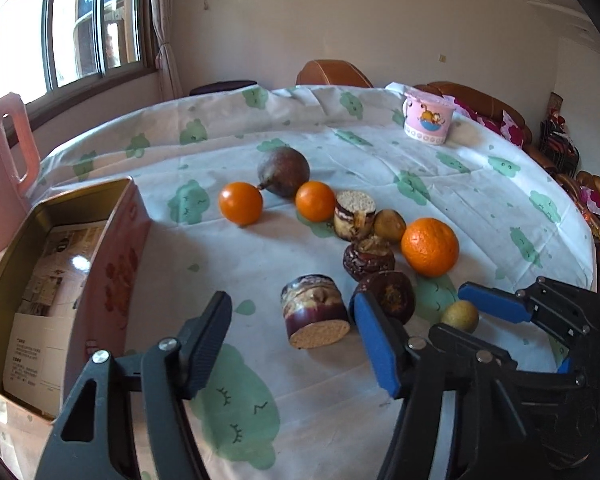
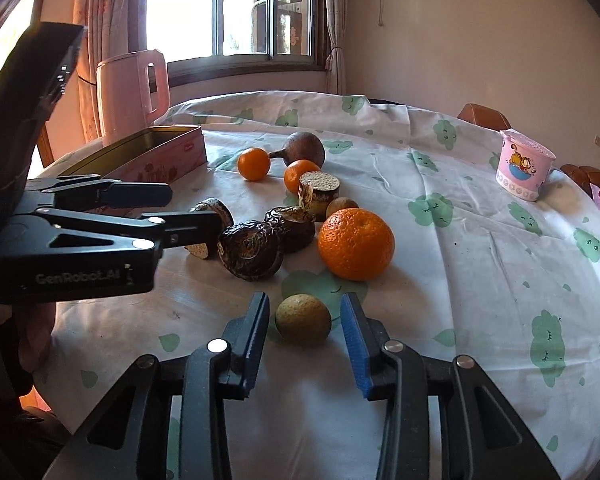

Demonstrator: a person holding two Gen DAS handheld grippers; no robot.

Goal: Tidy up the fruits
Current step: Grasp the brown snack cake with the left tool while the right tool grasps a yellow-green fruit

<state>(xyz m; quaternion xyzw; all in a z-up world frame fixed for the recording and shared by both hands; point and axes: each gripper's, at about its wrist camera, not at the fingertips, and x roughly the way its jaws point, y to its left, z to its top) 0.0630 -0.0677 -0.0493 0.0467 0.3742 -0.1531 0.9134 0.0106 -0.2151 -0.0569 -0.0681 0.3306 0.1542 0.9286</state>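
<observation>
Here, the scene by parts:
Left gripper (image 1: 296,340): spread wide at the bottom of its own view, straddling a cut brown-skinned fruit piece (image 1: 315,322) lying on the tabletop (image 1: 480,208), not touching it
Right gripper (image 2: 305,340): spread, low centre of its view, a small yellow-green fruit (image 2: 303,319) between its fingers, gaps visible on both sides
Large orange (image 2: 356,243): centre frame, just behind the yellow-green fruit
Small oranges (image 1: 240,203): mid-frame, near a dark round fruit (image 1: 284,171)
Tin box (image 1: 112,216): open, left edge of the left view
Pink cup (image 1: 428,120): upper right, well apart from the fruit
</observation>
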